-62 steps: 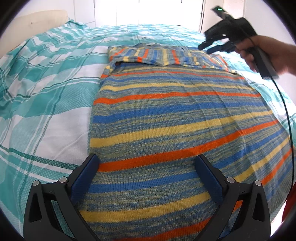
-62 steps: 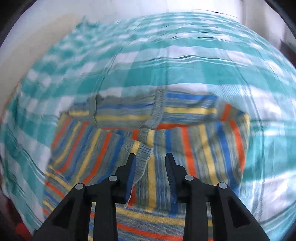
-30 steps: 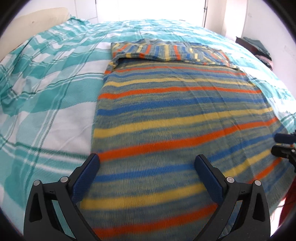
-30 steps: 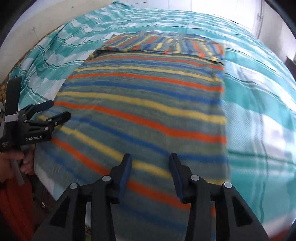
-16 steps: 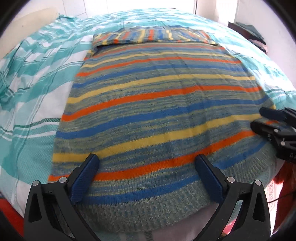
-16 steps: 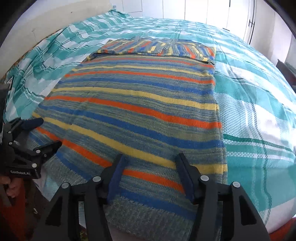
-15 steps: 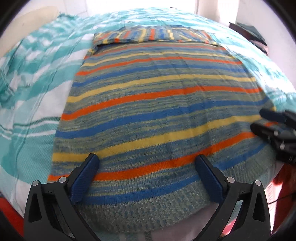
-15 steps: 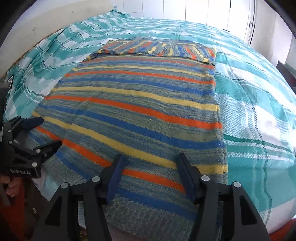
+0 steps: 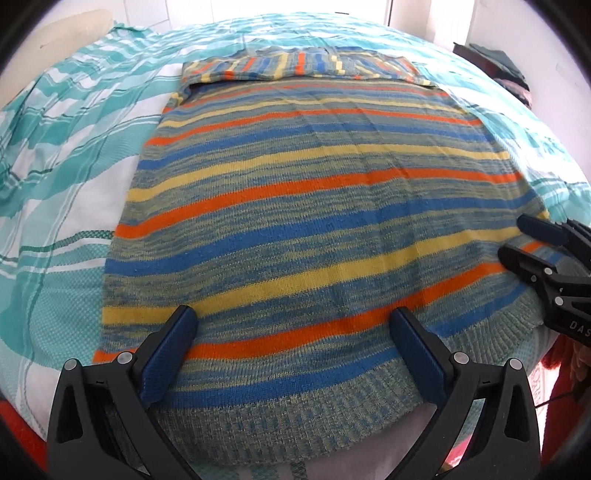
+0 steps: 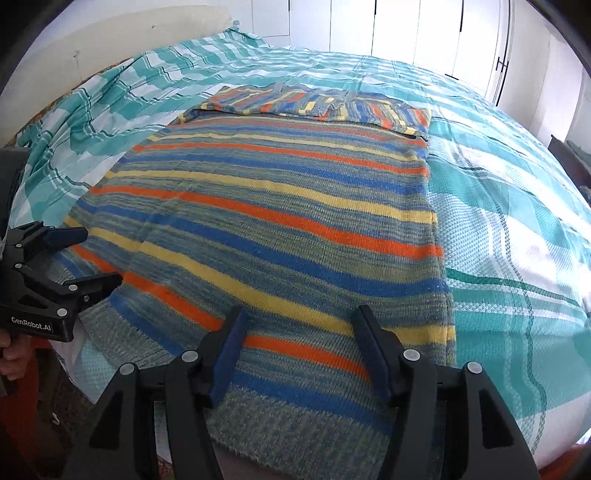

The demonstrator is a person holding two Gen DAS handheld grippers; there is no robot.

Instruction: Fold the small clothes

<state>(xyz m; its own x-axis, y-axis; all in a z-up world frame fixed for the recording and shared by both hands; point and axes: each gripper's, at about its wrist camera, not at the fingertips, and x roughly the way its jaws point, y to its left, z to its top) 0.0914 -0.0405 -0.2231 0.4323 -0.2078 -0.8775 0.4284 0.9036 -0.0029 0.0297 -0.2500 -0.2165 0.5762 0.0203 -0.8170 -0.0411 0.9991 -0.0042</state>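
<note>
Sweater lies flat on the bed, top end already folded over, upper center of frame. Left tool and right tool both spread, empty, over the hem. Next imo: pinch hem corners, fold up.

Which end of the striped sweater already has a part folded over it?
The far end of the striped sweater: a folded-over part with upright stripes lies across it. The near ribbed hem lies flat, single-layered.

A teal-and-white checked bedspread covers the bed; a pale headboard stands far left; white cupboard doors rise beyond; dark folded items, perhaps clothes, lie far right.
</note>
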